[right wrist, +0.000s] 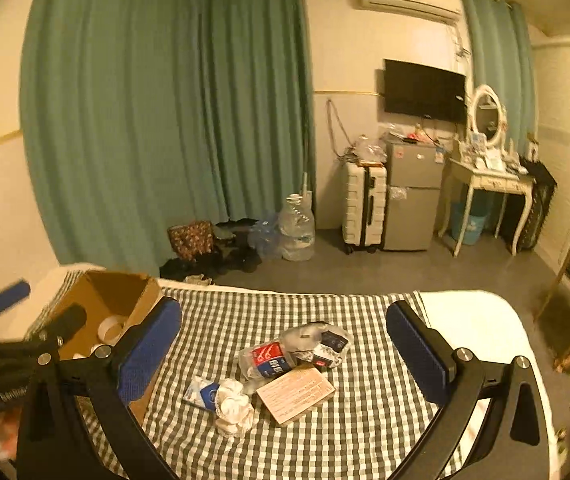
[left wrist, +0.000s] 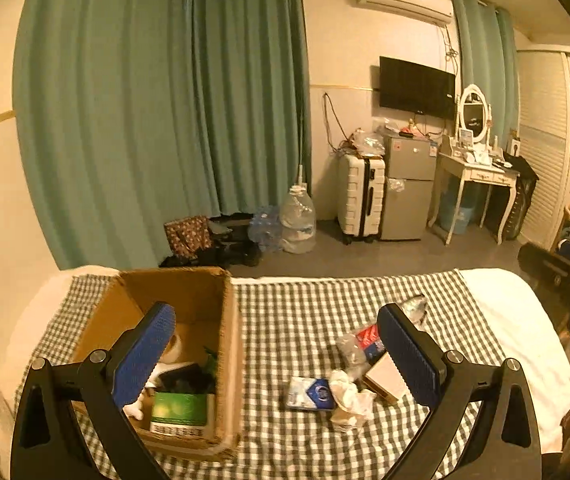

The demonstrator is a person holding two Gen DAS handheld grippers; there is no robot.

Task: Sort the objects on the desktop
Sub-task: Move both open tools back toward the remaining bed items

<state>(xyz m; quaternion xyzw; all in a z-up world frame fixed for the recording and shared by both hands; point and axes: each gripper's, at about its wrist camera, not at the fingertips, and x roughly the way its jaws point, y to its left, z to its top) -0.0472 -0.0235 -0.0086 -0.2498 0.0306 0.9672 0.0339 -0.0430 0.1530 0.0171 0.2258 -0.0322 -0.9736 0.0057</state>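
On checked cloth, cardboard box point(left wrist: 221, 320) — green packet point(left wrist: 179, 410) inside; both grippers spread, empty.

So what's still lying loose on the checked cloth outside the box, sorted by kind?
Crushed plastic bottles: 2, one with a red and blue label and one with a dark label.
Tissue packs: 1, blue and white.
Crumpled white tissue: 1.
Flat cardboard boxes: 1.
Total: 5, all beside the cardboard box.
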